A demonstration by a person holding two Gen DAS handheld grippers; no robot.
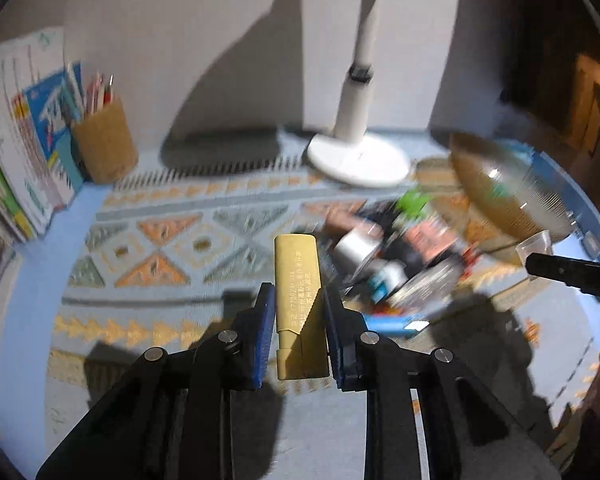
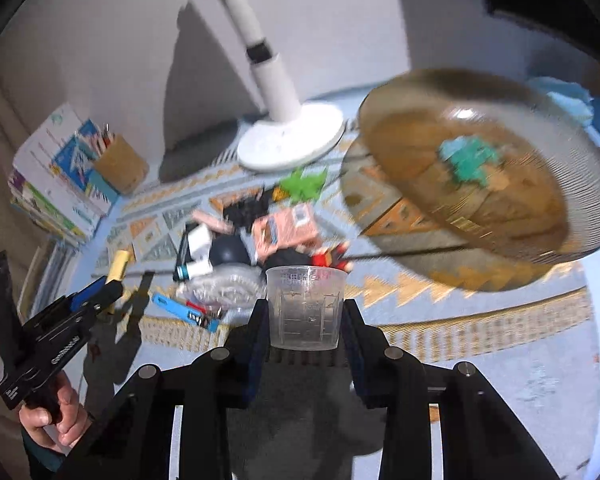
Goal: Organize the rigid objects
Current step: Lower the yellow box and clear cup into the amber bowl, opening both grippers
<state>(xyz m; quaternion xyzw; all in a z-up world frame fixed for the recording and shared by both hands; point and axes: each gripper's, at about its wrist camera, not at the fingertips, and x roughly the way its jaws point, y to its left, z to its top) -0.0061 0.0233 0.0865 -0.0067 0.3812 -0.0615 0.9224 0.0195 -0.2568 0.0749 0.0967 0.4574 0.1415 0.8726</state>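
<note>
My left gripper (image 1: 299, 300) is shut on a tan flat bar with printed text (image 1: 298, 280), held above the patterned cloth; it also shows in the right wrist view (image 2: 118, 266). My right gripper (image 2: 306, 308) is shut on a clear plastic measuring cup (image 2: 306, 306), upright between its pads; the cup also shows at the right of the left wrist view (image 1: 536, 245). A blurred pile of small objects (image 2: 252, 240) lies on the cloth between the grippers: a pink box (image 2: 286, 229), a green piece (image 2: 302, 185), a blue strip (image 2: 184, 313).
A large ribbed amber glass bowl (image 2: 488, 184) appears tilted and blurred at the right. A white lamp base (image 2: 290, 138) stands at the back. A brown pencil cup (image 1: 106, 146) and stacked books (image 1: 20, 132) stand at the left by the wall.
</note>
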